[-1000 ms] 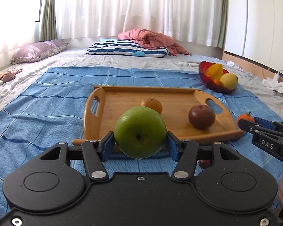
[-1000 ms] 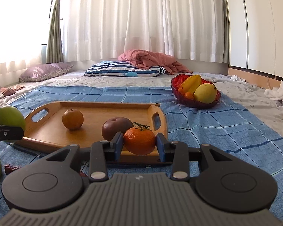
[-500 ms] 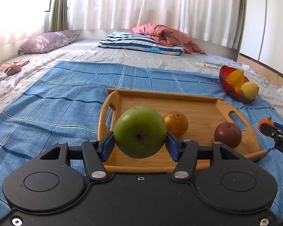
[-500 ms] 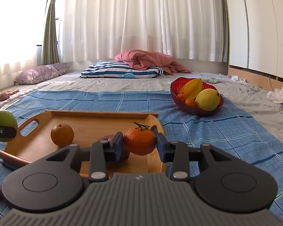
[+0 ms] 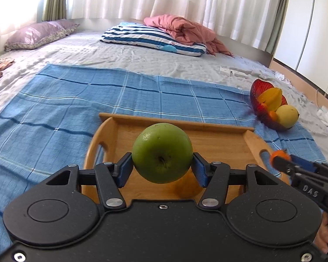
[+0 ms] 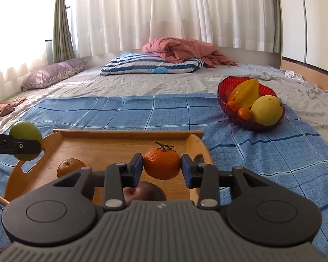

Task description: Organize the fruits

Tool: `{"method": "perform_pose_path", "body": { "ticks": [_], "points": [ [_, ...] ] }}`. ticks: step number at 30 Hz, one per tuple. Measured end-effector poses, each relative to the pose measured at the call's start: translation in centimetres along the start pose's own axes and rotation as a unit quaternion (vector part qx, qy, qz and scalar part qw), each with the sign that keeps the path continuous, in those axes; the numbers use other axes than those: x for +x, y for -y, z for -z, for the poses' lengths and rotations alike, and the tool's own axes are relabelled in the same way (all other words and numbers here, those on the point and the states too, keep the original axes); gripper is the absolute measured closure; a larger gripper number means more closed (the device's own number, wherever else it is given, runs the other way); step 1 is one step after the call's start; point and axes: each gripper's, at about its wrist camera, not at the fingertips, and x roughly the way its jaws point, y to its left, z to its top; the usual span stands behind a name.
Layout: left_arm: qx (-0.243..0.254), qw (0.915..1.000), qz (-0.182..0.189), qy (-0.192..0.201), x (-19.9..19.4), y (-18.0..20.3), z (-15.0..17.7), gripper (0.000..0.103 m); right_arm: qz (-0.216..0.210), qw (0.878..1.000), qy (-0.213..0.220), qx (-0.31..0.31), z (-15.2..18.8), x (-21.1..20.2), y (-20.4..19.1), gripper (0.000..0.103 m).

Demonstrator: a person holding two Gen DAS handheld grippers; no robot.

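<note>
The left hand-held gripper (image 5: 162,166) is grasping a green apple (image 5: 162,152) between its blue pads, holding it in the air over the near left part of the wooden tray (image 5: 220,139). The right hand-held gripper (image 6: 161,167) is clenching a tangerine (image 6: 162,162) with its stem up, holding it over the tray's right half. The tray is lying on the blue cloth (image 6: 120,109) on the bed (image 6: 185,83). An orange (image 6: 68,167) is resting on the tray floor toward its left side, and a dark red fruit (image 6: 145,193) is sitting near the front edge, partly hidden by the right gripper body. A red bowl (image 6: 223,93) holding a starfruit (image 6: 246,95), a mango (image 6: 266,110) and small oranges is standing on the cloth, well apart to the tray's right
</note>
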Motion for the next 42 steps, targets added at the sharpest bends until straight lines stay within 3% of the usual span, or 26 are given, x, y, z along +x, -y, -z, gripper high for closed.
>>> {"method": "perform_pose_path", "body": {
  "ticks": [5,15,42],
  "points": [
    [-0.006,0.9992,0.003,-0.04,3.5,1.4,-2.2,0.048,-0.011,0.999,-0.046,0.014,-1.5,3.0,-0.1,0.061],
    [0.006,0.997,0.0,-0.077,8.5,3.8,-2.5,0.048,-0.005,0.996,-0.087,0.005,-1.1,6.1,-0.6,0.061],
    [0.047,0.9933,-0.012,-0.104,11.8,4.9,-1.3,0.048,0.011,0.994,-0.095,-0.047,0.1,7.5,-2.5,0.06]
  ]
}}
